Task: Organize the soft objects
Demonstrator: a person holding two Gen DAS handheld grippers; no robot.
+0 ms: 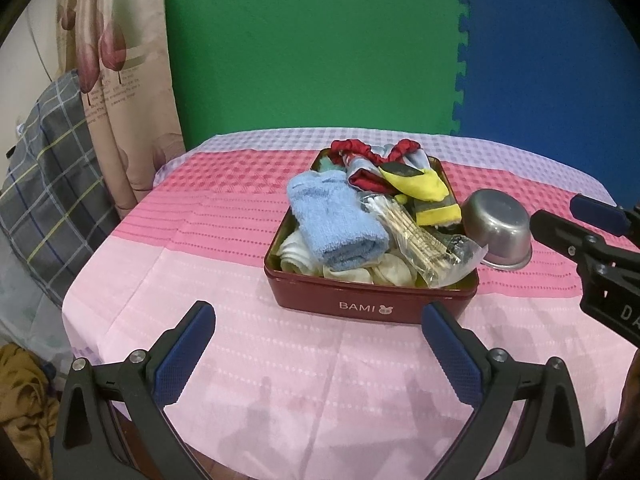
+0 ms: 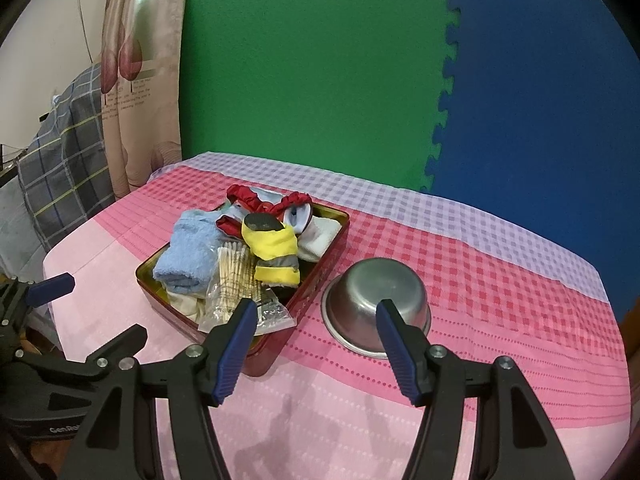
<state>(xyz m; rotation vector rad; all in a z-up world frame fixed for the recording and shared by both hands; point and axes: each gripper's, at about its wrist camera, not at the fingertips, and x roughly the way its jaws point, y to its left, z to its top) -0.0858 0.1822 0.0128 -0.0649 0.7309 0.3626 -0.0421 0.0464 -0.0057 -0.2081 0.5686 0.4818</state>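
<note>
Both tools are released: the left gripper (image 1: 320,354) and the right gripper (image 2: 316,344) hover with jaws spread, holding nothing, over the near part of the pink cloth-covered table (image 1: 200,280). At mid-table the red tin (image 1: 320,296) holds the soft things: a rolled blue towel (image 1: 340,220), a yellow-and-grey fabric piece (image 1: 434,206), a red scrunchie (image 1: 352,148), and pale cloths, perhaps socks. An upturned metal bowl (image 2: 380,296) sits just right of it. This fits soft things gathered, or heaped awaiting sorting.

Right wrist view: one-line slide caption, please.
Open right gripper hovers before a red tin of soft items and an upturned steel bowl.
</note>
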